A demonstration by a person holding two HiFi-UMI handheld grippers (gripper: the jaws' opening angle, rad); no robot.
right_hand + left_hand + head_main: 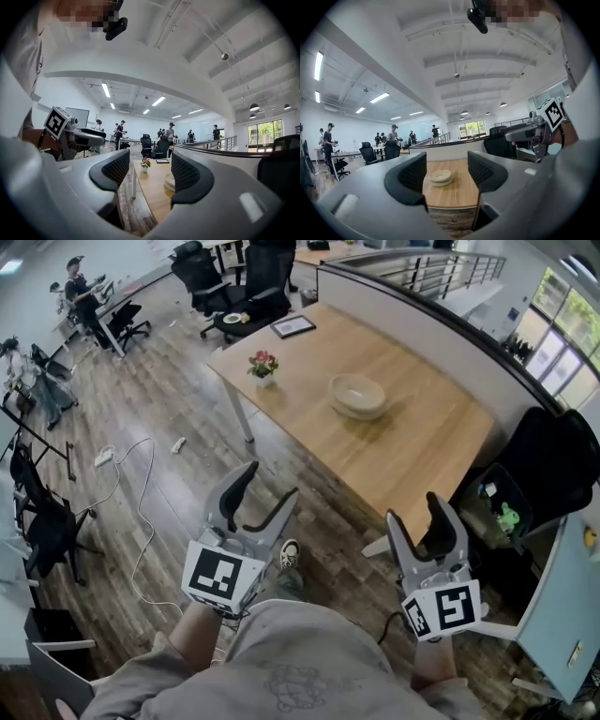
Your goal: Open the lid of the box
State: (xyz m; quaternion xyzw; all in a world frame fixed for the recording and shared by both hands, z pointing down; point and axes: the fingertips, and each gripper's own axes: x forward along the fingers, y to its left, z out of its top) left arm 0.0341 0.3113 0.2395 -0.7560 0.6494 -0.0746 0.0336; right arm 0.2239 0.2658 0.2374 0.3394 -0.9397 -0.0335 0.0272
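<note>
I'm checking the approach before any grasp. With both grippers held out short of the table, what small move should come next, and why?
Probably carry the left gripper and right gripper forward toward the round box on the table. Both are open and empty, over the floor short of the table, and the lid looks closed.

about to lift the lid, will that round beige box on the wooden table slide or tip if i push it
The round beige box looks low and wide, so tipping seems unlikely. It sits loose on the smooth wooden table, so a sideways push may slide it. Its weight cannot be judged.
</note>
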